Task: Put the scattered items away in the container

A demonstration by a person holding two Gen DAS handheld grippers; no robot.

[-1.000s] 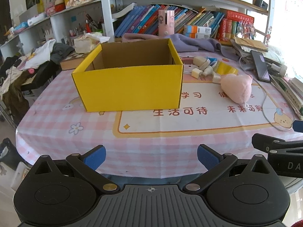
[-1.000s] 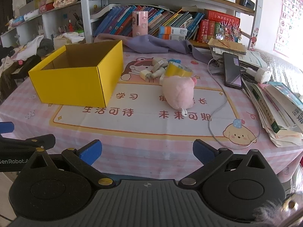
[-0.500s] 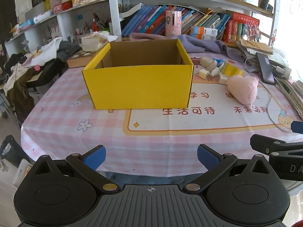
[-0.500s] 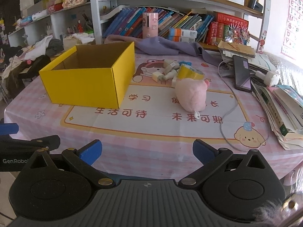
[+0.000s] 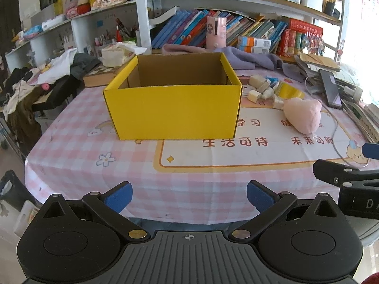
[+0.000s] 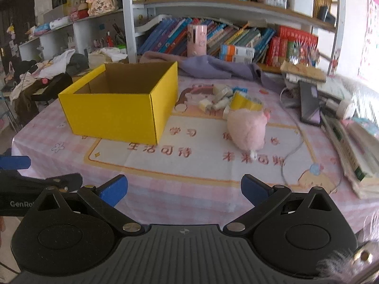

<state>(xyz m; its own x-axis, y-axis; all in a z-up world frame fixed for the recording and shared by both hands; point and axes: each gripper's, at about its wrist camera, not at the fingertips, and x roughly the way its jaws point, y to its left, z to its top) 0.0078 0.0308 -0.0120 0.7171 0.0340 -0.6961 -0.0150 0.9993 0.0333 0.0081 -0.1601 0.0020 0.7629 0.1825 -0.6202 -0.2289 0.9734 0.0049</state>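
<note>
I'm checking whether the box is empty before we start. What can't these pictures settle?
- Floor of the yellow box: left wrist view, hidden behind its front wall; right wrist view, same.
- Small items beyond the pink plush: too small, blurred.
- Phone: right wrist view, motion-blurred.

The black left gripper with blue-padded fingers (image 5: pixel 188 195) and its matching right gripper (image 6: pixel 183 189) both gape wide, side by side.

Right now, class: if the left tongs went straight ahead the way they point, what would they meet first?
Probably the near wall of the yellow box. The left tongs are open, with only bare tablecloth between; depth is uncertain.
</note>
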